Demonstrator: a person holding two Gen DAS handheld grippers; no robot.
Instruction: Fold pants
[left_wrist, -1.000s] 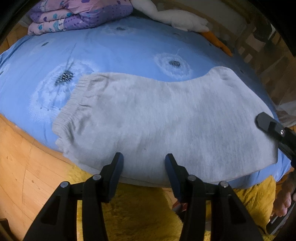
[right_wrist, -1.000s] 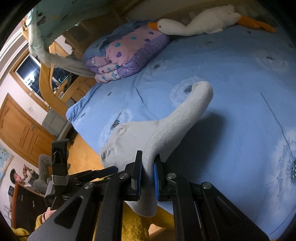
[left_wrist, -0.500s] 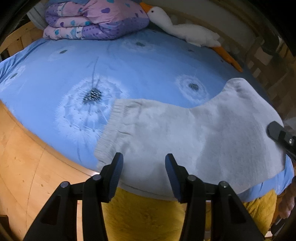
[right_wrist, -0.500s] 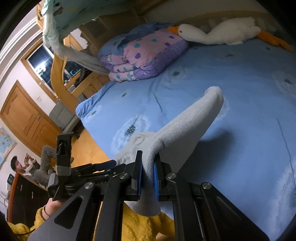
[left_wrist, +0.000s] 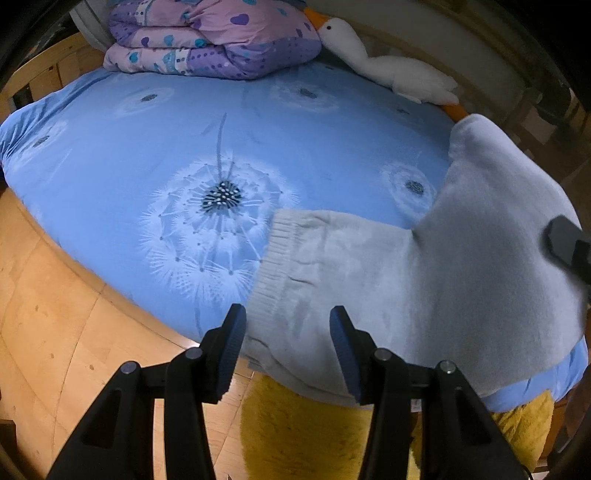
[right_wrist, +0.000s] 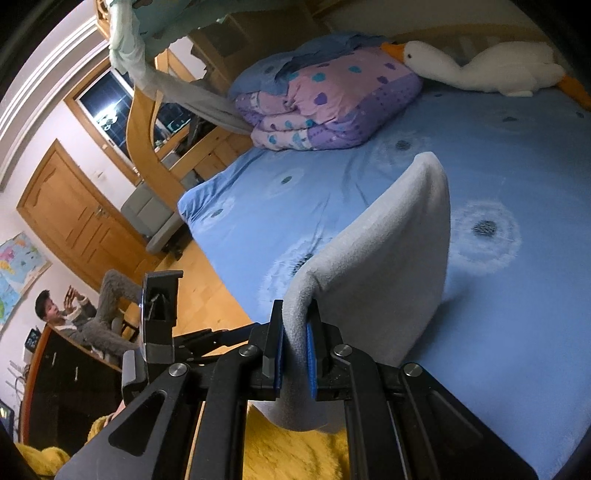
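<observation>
Grey pants (left_wrist: 369, 280) lie at the bed's (left_wrist: 147, 155) near edge; your right gripper (right_wrist: 294, 354) fingers clamp a lifted leg, your left gripper (left_wrist: 286, 354) fingers spread wide, holding nothing.

No readable text anywhere. The wall map (right_wrist: 16, 266) at the left edge of the right wrist view shows only coloured patches, its lettering too small to make out. The bed sheet (left_wrist: 184, 147) carries dandelion prints, no words.
</observation>
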